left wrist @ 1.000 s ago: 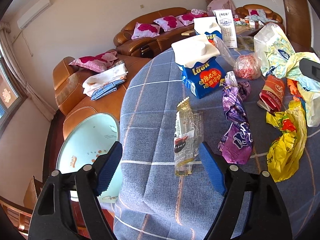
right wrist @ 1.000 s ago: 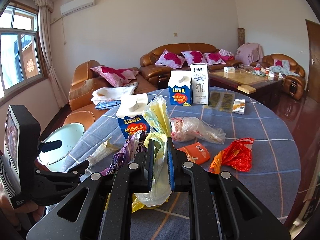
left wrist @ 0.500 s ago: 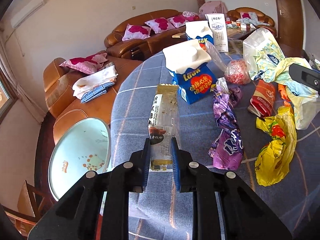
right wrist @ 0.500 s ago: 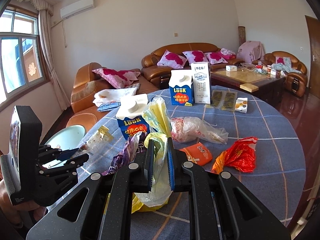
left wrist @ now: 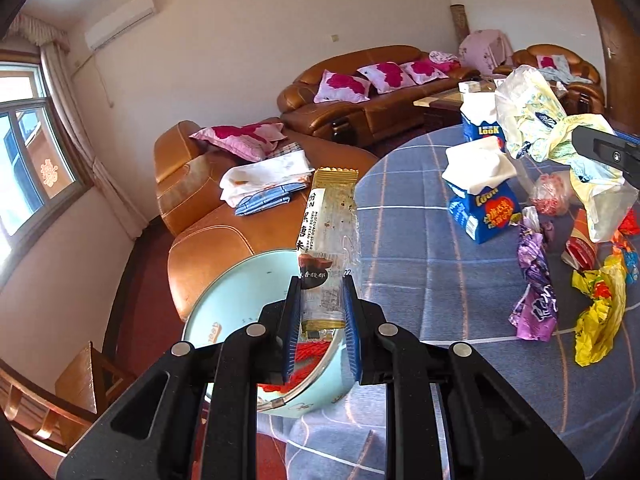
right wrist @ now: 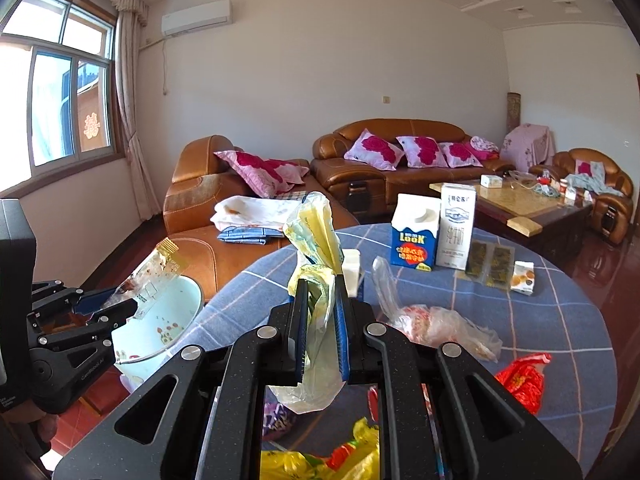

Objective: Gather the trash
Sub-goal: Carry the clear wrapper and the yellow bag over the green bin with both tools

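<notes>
Over the pale blue round bin, left hand-held gripper pinches one clear gold-edged snack wrapper; right hand-held gripper clamps one yellowish plastic bag; two blue milk cartons on the desk.

Table cloth: blue-grey w/ thin pale lines in squares. Bin: light blue, small red spots. Wrapper in left gripper: clear w/ gold ends, brown patch. Bag in right gripper: yellow & white. Both grippers black, blue pads. Milk box: blue, red heart, white top. Sofa: brown; pillows pink w/ dark pink flowers.
</notes>
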